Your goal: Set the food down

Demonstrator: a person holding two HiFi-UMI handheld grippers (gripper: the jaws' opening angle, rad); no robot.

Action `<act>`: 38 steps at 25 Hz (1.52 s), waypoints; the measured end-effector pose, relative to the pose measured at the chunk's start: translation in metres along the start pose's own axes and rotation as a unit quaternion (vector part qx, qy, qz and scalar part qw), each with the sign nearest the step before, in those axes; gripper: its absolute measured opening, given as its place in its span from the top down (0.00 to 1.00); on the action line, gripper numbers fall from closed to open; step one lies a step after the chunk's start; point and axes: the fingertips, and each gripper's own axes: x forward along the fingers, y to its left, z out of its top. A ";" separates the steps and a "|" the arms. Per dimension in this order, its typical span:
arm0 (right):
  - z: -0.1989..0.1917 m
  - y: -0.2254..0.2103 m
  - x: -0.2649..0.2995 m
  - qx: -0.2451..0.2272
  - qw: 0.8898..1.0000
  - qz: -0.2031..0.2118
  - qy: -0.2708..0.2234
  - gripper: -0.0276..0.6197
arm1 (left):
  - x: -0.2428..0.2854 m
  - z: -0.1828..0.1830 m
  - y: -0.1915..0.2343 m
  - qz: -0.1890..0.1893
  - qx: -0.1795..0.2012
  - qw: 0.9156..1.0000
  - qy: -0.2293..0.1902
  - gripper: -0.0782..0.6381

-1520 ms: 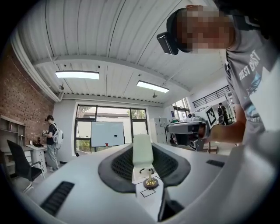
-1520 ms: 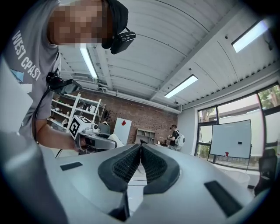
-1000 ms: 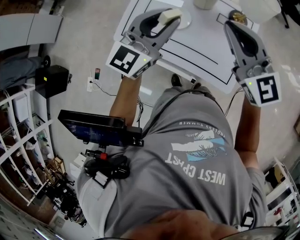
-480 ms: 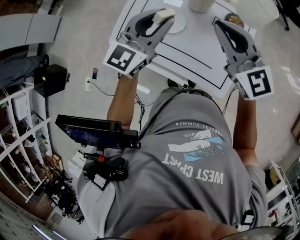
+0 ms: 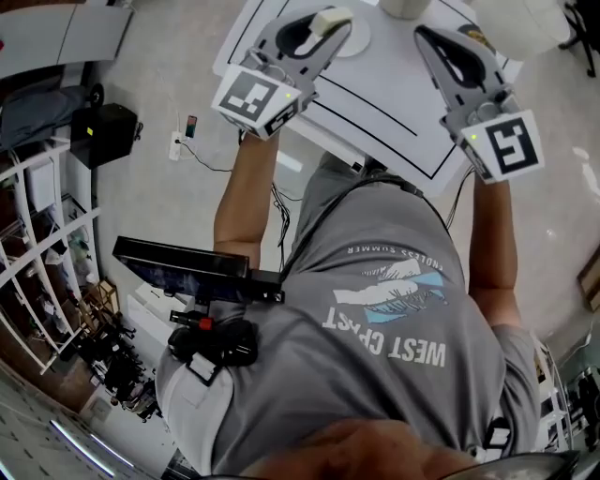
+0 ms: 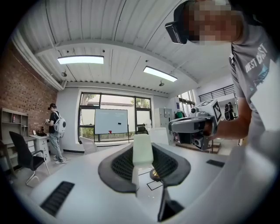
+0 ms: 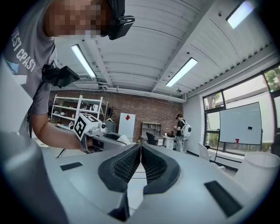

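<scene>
Your left gripper (image 5: 323, 28) has its jaws clenched on the food (image 6: 142, 149), a pale block held upright between the pads and poking out past their tips. It hangs above the white surface (image 5: 394, 103). In the head view, a round white plate (image 5: 362, 39) lies just beside the jaw tips. Your right gripper (image 7: 140, 148) is empty, its jaws pressed together with nothing between them, over the same surface.
</scene>
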 end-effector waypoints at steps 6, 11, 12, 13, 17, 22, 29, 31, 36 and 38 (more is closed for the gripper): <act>-0.015 0.011 0.005 0.006 1.000 0.013 0.011 0.95 | 0.001 -0.023 0.001 0.000 -0.014 1.000 0.020 0.75; -0.016 0.006 0.000 0.010 1.000 0.004 0.016 0.95 | 0.010 -0.040 -0.002 -0.007 -0.027 0.999 0.040 0.75; -0.016 0.006 -0.002 0.009 1.000 0.004 0.019 0.95 | 0.012 -0.042 -0.003 -0.008 -0.031 0.999 0.043 0.75; -0.016 0.006 -0.003 0.008 1.000 0.004 0.022 0.95 | 0.013 -0.045 -0.004 -0.009 -0.034 0.998 0.046 0.75; -0.026 0.008 0.011 0.008 0.999 0.004 0.030 0.95 | 0.011 -0.072 0.010 -0.010 -0.043 0.997 0.067 0.75; -0.039 0.017 0.040 0.011 0.999 0.005 0.037 0.95 | 0.000 -0.109 0.040 -0.007 -0.057 0.994 0.091 0.75; -0.041 0.015 0.038 0.015 0.999 0.001 0.045 0.95 | 0.004 -0.135 0.046 -0.006 -0.073 0.990 0.117 0.75; -0.044 0.015 0.037 0.017 0.999 -0.001 0.048 0.95 | 0.005 -0.144 0.048 -0.007 -0.075 0.989 0.126 0.75; -0.047 0.014 0.038 0.020 0.998 -0.004 0.052 0.95 | 0.008 -0.166 0.052 -0.010 -0.084 0.985 0.151 0.75; -0.049 0.014 0.040 0.021 0.998 -0.005 0.054 0.95 | 0.009 -0.176 0.055 -0.012 -0.086 0.983 0.162 0.75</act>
